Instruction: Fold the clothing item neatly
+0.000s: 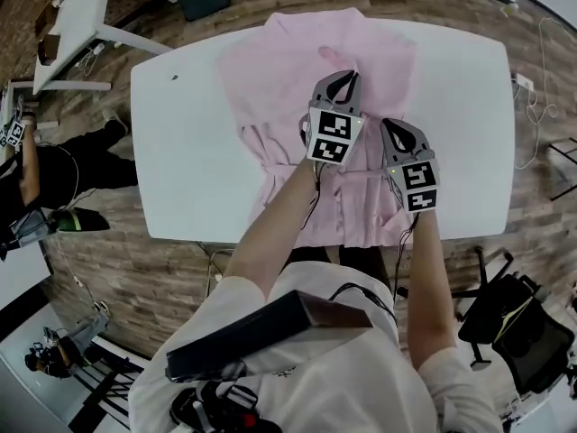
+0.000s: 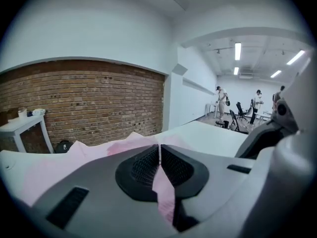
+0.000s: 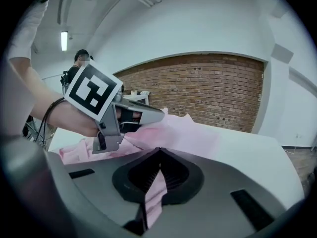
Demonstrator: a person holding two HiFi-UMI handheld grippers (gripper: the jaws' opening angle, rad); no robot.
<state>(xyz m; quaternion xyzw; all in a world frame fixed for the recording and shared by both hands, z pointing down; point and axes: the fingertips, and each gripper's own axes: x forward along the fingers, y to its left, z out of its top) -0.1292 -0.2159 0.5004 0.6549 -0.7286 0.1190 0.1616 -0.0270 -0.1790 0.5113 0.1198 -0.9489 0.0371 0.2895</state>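
From the head view, a pink shirt (image 1: pixel 288 61) lies on a white table (image 1: pixel 180 161), its collar toward the far edge and its near part gathered into folds by the near edge. The 2 grippers sit side by side over it: the left gripper (image 1: pixel 346 81) reaches to the middle of the cloth, and the right gripper (image 1: pixel 394 128) is just beside it, nearer the person. In the left gripper view, the left gripper (image 2: pixel 159 151) has its jaws pressed together on a thin fold of the pink shirt (image 2: pixel 165 195), which runs out between the ribbed pads. In the right gripper view, the right gripper (image 3: pixel 159 155) is likewise clamped on a pink strip of the shirt (image 3: pixel 154 195), with the left gripper (image 3: pixel 148 116) close ahead, touching the cloth.
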